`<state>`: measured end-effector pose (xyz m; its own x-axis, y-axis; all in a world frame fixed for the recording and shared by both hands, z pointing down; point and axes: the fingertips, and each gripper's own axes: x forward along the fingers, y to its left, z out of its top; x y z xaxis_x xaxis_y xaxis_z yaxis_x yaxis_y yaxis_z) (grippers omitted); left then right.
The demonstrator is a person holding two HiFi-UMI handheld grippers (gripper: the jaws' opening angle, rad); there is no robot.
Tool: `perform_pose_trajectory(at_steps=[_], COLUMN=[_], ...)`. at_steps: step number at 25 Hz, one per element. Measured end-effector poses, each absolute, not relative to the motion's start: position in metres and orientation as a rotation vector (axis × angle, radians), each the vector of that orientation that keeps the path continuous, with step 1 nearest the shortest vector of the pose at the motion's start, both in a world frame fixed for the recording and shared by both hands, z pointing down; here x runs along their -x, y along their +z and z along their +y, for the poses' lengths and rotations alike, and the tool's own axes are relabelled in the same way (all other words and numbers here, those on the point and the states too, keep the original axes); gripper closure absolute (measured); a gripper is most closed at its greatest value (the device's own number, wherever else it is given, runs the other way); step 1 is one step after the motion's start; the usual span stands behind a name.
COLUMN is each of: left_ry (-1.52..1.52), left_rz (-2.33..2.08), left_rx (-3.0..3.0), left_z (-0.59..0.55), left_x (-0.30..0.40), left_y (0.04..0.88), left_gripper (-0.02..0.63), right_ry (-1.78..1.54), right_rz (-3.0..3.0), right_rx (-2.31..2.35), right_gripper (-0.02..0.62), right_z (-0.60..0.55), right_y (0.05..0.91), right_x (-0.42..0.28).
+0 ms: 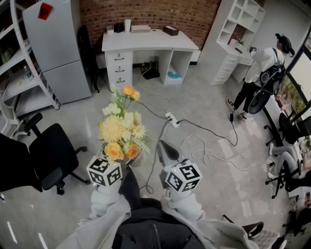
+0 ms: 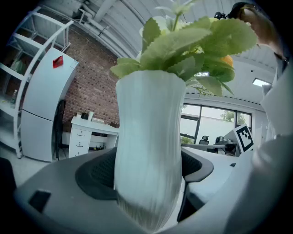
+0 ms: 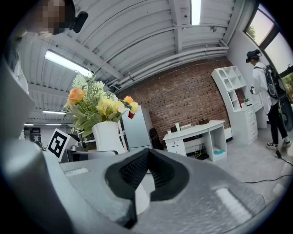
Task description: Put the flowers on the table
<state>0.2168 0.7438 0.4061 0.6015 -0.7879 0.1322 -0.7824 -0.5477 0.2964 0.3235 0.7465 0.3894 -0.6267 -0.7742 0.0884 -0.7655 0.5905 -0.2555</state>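
Head camera looks steeply down; all views share the desk (image 1: 150, 41).

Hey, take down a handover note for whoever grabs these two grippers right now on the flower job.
Left tongs: shut on the white ribbed vase of yellow and orange flowers, held upright above the floor.
Right tongs: shut, empty, beside the vase.
Done: vase is in hand.
Left: carry it to a table, probably the white desk against the brick wall, set it down upright, then let go.
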Motion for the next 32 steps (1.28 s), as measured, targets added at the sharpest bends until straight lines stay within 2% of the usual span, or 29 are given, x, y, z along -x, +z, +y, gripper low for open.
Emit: perform_pose_trajectory(at_steps=[14,32], left_ry=[-0.010,-0.022], left_rz=[-1.340,-1.368], left_rx=[-2.490,-2.511], left_z=[0.671,0.478], left_x=[-0.183,-0.090], left_y=[0.401,0.380], left_gripper=[0.202,0.201], right_ry=[-0.434,-0.490], right_rz=[2.847,2.868], right_rx=[1.261,1.234], right_gripper=[0.597,0.596], right_z=[0.664,0.468], right_y=[0.388,0.377], right_x=[-0.280,-0.189])
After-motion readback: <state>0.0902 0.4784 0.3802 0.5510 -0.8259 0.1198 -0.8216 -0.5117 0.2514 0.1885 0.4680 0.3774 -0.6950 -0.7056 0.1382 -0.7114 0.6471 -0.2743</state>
